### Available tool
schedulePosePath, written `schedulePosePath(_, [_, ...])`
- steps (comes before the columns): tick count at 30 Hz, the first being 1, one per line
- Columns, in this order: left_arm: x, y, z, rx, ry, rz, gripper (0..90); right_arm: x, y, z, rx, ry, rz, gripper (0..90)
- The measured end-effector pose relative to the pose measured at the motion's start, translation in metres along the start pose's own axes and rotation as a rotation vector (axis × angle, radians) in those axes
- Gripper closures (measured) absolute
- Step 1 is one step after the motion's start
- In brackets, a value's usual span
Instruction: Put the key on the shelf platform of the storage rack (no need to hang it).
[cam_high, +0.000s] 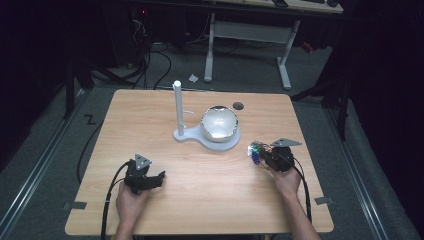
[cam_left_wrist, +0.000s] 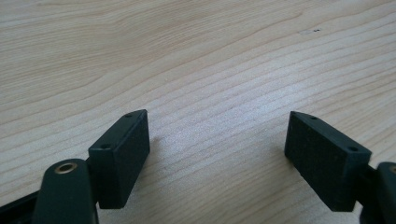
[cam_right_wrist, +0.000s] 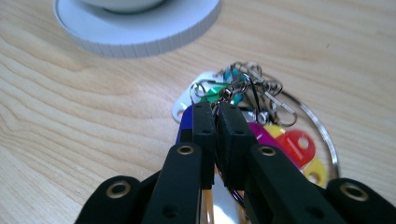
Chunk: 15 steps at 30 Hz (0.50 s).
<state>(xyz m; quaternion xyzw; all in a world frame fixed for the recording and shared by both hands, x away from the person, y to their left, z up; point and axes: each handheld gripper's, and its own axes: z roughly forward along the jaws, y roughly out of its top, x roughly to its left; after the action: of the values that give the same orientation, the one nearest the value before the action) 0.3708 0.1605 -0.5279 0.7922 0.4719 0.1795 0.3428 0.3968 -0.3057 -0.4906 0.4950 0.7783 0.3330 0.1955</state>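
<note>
- key bunch (cam_right_wrist: 254, 116): coloured tags, clips and a wire ring, lying on the table (cam_high: 200, 200) at the right side, just in front of the right gripper (cam_high: 265, 156)
- in the right gripper view the tags fan out: white one at the far left, green and teal by the clips, pink, red and yellow to the right of the jaws, blue one on the left side of the jaws
- right gripper (cam_right_wrist: 217, 116): jaws closed to a thin slit, pinching the bunch near its clips; exactly which wire or ring is caught is hard to tell
- bunch rests on the wood or close to it, not clearly lifted
- stand (cam_high: 207, 136): white, round base with a shiny bowl (cam_high: 219, 122) on it and an upright post (cam_high: 177, 107) at its left
- key relation: stand lies forward and to the left of the bunch, near but apart; its base rim (cam_right_wrist: 140, 37) shows straight ahead beyond the jaws
- post is farther left than the bowl, so a carry to the post would run left and away from the person
- right hand (cam_high: 286, 181) is clearly the nearer one to bunch and stand
- left gripper (cam_high: 150, 180): at the near left of the table, well apart from the bunch, jaws wide open (cam_left_wrist: 217, 154), nothing between them, bare wood under them
- judgement: grasp looks made, a lift seems next; loose tags may swing and snag
</note>
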Motion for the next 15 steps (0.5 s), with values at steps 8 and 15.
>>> schedulePosePath(8, [0.000,0.000,0.000,0.000,0.000,0.000,22.6,-0.003,0.015,-0.022,-0.059,-0.009,-0.020,87.8])
schedulePosePath(15, [0.000,0.000,0.000,0.000,0.000,0.000,22.5,-0.008,0.030,-0.036,-0.090,-0.010,-0.027,88.0])
